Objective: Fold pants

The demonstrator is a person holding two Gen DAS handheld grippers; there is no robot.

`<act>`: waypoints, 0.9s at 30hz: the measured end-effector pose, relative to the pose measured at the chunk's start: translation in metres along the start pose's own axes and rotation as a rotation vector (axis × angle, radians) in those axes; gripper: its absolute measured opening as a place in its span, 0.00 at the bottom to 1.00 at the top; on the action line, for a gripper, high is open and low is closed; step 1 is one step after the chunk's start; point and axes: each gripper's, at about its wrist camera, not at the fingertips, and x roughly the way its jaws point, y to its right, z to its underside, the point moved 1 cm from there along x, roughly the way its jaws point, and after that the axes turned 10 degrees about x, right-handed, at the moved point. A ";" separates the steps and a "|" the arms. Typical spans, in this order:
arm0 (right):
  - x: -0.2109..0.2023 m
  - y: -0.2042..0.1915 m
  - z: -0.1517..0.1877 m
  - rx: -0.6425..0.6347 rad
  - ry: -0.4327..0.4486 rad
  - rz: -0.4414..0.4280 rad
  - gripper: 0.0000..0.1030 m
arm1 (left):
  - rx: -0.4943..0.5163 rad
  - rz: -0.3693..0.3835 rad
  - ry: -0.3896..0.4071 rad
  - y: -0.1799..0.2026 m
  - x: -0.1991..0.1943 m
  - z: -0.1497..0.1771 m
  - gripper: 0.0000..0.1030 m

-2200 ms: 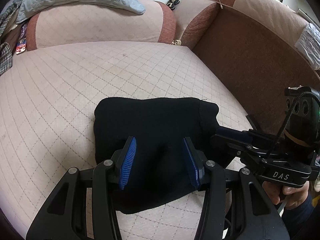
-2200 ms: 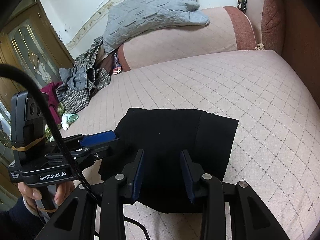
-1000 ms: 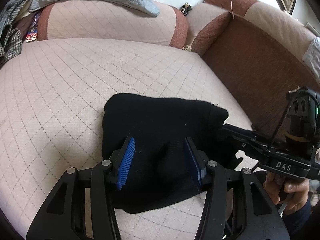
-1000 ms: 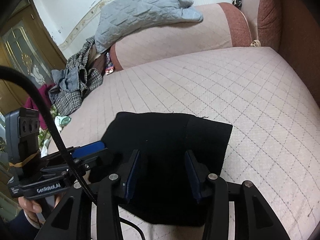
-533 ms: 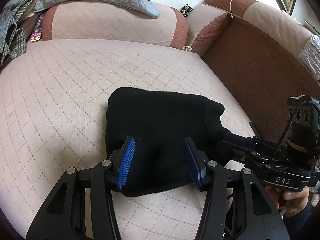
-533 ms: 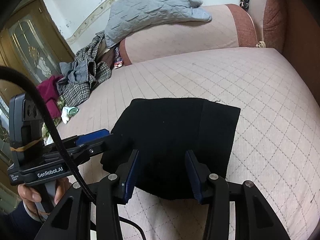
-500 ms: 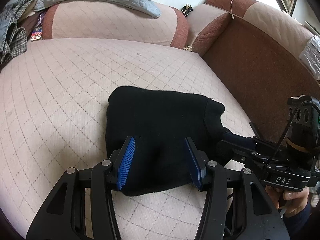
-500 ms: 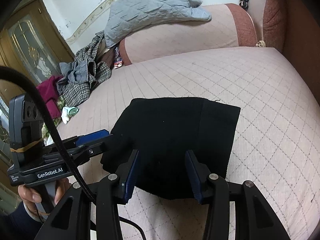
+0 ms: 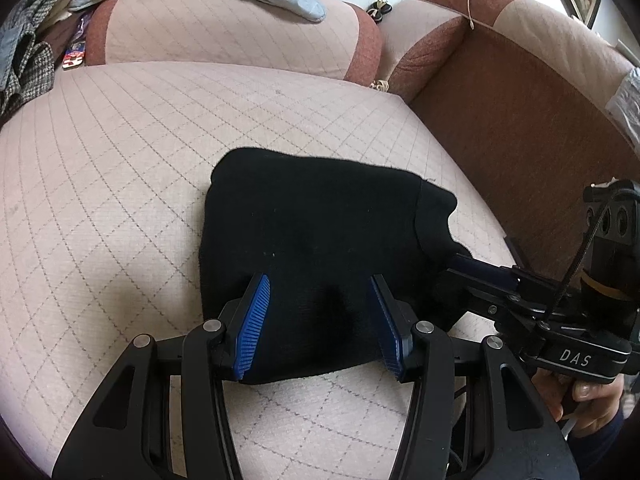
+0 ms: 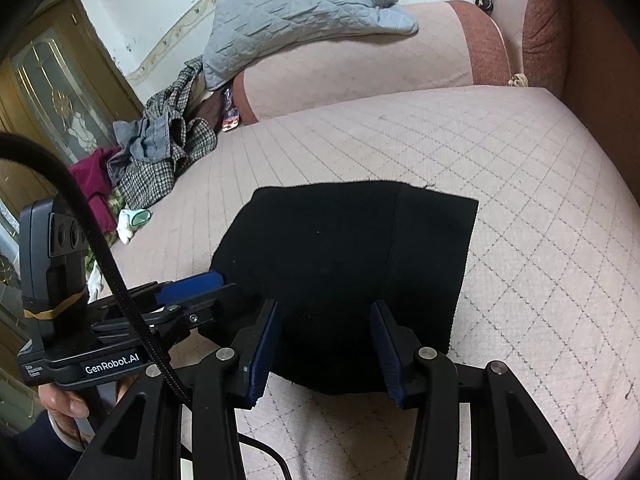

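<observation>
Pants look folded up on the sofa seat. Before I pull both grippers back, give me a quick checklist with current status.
1. Black pants folded into one compact bundle: ok.
2. Bundle resting fully on the sofa seat, away from its edge: ok.
3. Left gripper open, nothing between its pads: ok.
4. Right gripper open, nothing pinched: ok.
5. Right gripper tip free of the bundle's right edge, seen from the left wrist: cannot tell.
6. Layers underneath lying flat: cannot tell.
</observation>
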 end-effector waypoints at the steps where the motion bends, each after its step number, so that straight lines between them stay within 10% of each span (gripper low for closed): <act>1: -0.002 0.000 -0.001 -0.003 0.004 0.000 0.43 | 0.003 -0.006 0.007 0.000 -0.003 -0.001 0.49; 14: -0.035 0.001 0.001 -0.059 0.143 0.077 0.44 | 0.039 -0.220 0.113 -0.006 -0.043 0.001 0.49; 27: -0.021 0.008 0.004 -0.042 0.096 0.096 0.45 | 0.023 -0.320 0.112 -0.013 -0.035 0.005 0.49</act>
